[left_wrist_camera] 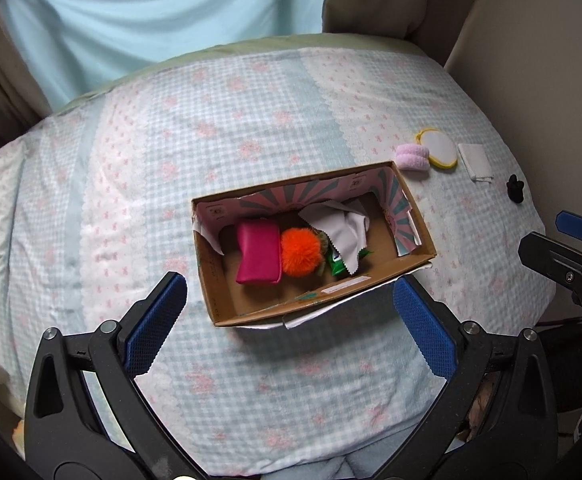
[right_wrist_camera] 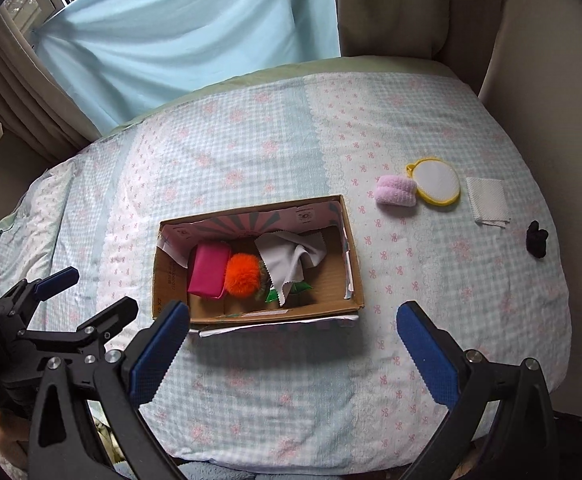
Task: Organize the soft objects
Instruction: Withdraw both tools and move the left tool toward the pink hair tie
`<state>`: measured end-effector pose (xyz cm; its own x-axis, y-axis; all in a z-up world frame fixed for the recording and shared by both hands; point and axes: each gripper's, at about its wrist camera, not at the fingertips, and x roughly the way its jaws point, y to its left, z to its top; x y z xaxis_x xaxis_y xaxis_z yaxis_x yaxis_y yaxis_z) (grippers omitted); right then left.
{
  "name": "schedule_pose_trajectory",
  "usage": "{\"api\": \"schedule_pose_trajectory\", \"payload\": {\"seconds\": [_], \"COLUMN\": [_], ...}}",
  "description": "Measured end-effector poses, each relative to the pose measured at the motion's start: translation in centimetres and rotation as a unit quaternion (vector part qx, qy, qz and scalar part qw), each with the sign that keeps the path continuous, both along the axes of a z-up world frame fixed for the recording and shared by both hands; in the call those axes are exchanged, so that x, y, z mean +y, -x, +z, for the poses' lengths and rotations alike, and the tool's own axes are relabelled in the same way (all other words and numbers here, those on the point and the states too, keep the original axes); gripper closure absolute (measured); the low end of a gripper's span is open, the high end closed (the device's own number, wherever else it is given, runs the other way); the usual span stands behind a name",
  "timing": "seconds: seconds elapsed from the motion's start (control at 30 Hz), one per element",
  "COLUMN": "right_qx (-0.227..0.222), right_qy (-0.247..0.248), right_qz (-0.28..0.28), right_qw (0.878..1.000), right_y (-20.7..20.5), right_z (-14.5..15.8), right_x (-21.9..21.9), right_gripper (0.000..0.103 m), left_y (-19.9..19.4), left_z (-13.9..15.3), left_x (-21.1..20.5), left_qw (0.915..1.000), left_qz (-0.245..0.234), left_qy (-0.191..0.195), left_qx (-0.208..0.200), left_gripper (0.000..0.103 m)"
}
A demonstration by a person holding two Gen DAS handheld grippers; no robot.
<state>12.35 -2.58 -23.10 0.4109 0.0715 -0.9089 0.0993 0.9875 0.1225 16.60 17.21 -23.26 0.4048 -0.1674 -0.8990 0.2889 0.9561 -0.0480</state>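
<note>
Hovering over the quilt (left_wrist_camera: pixel 251 120), both grippers hang spread wide and empty: left gripper (left_wrist_camera: pixel 291 320) just short of the box's near wall, right gripper (right_wrist_camera: pixel 293 344) likewise, with the box (right_wrist_camera: pixel 357 280) ahead between its fingers. Box holds a pink pouch (right_wrist_camera: pixel 207 274), orange pompom (right_wrist_camera: pixel 243 274), grey cloth (right_wrist_camera: pixel 291 258) and green packet (right_wrist_camera: pixel 295 289). Well apart to the far right lie a pink roll (right_wrist_camera: pixel 395 191) touching a yellow-rimmed pad (right_wrist_camera: pixel 439 181), then a white cloth (right_wrist_camera: pixel 487 202) and a black item (right_wrist_camera: pixel 537 239).
</note>
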Motion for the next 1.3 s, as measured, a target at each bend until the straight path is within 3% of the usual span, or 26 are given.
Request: {"api": "schedule_pose_trajectory", "payload": {"seconds": [0.23, 0.43, 0.67, 0.97, 1.3], "right_qx": [-0.031, -0.07, -0.093, -0.105, -0.076], "right_qy": [0.027, 0.035, 0.023, 0.023, 0.013], "right_qz": [-0.02, -0.04, 0.006, 0.085, 0.125], "right_qw": [0.999, 0.996, 0.995, 0.991, 0.989], "right_y": [3.0, 4.8, 4.0, 0.5, -4.5], "right_z": [3.7, 5.6, 5.7, 5.2, 1.9], "right_x": [-3.3, -8.1, -15.2, -23.5, -27.9], "right_gripper": [0.0, 0.0, 0.0, 0.0, 0.0], "left_y": [0.8, 1.3, 1.5, -0.2, -4.4], "left_z": [2.9, 4.3, 4.9, 3.0, -0.4], "left_x": [-2.6, -7.4, -14.6, -23.7, -28.8], "left_qw": [0.9989, 0.9981, 0.9963, 0.9935, 0.9955], "left_qz": [0.002, 0.005, 0.046, 0.09, 0.083], "left_qy": [0.046, 0.054, 0.056, 0.058, 0.044], "left_qx": [-0.009, -0.027, -0.045, -0.04, -0.012], "left_gripper": [0.0, 0.0, 0.0, 0.0, 0.0]}}
